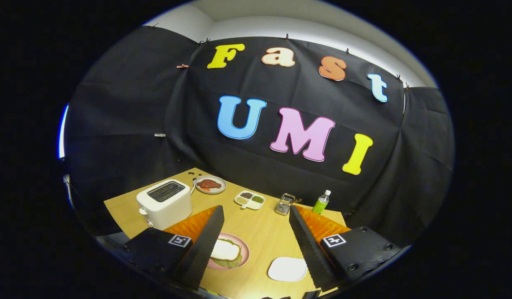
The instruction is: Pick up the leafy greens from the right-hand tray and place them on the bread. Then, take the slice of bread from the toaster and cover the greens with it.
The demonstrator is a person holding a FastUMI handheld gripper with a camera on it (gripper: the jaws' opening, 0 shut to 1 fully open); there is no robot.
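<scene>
1. The gripper (254, 243) hung above the light wooden table (264, 232) with its two fingers spread wide apart and nothing held between them.
2. Between the fingers, close beside the left one, lay a round pink plate (244, 248) with green leafy greens (231, 263) on it and a pale slice of bread (225, 250) resting on top of them.
3. Just inside the right finger sat a flat white rounded tray (287, 269), bare of any greens.
4. Beyond the left finger stood the white boxy two-slot toaster (165, 203); no bread could be made out rising from its dark slots.
5. Farther back, well apart from the plate, were a small round dish of reddish meat (210, 184), a white three-part dish of seasonings (249, 199), a small wire rack (284, 204) and a green bottle with a white cap (321, 202).
6. Judged from this layout, both steps looked done: greens on the plate, bread covering them. Whether a lower slice lay beneath the greens could not be told.
7. The next move seemed to call for little more than drawing the open gripper clear without nudging the stack.
</scene>
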